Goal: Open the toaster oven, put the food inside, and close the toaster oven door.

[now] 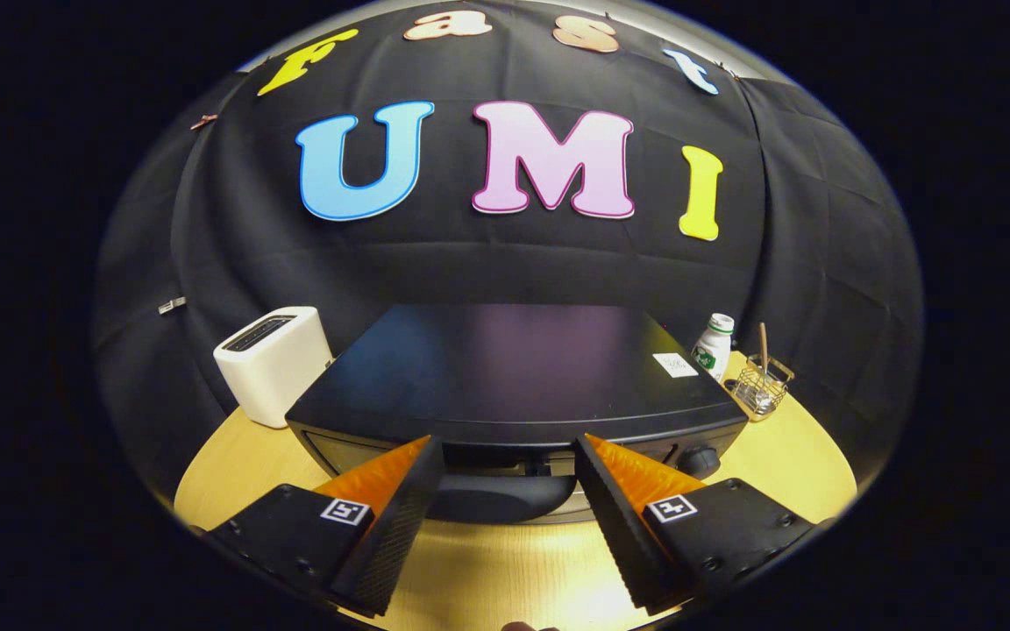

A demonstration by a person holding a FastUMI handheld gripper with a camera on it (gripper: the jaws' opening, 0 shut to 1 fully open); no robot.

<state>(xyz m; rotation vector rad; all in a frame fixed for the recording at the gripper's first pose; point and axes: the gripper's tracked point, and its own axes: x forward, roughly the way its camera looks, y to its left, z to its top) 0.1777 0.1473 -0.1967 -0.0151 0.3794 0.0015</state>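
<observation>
Black toaster oven [514, 368] on a round wooden table [785, 456], door shut, gripper [509, 451] just above its front handle [492, 495], fingers spread open and empty, white toaster [273, 364] left of the oven, small bottle [715, 346] and wire basket [761, 386] to its right

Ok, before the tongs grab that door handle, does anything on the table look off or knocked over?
Nothing stands out. The toaster oven sits square with its door shut, and the open tongs flank its handle.
</observation>
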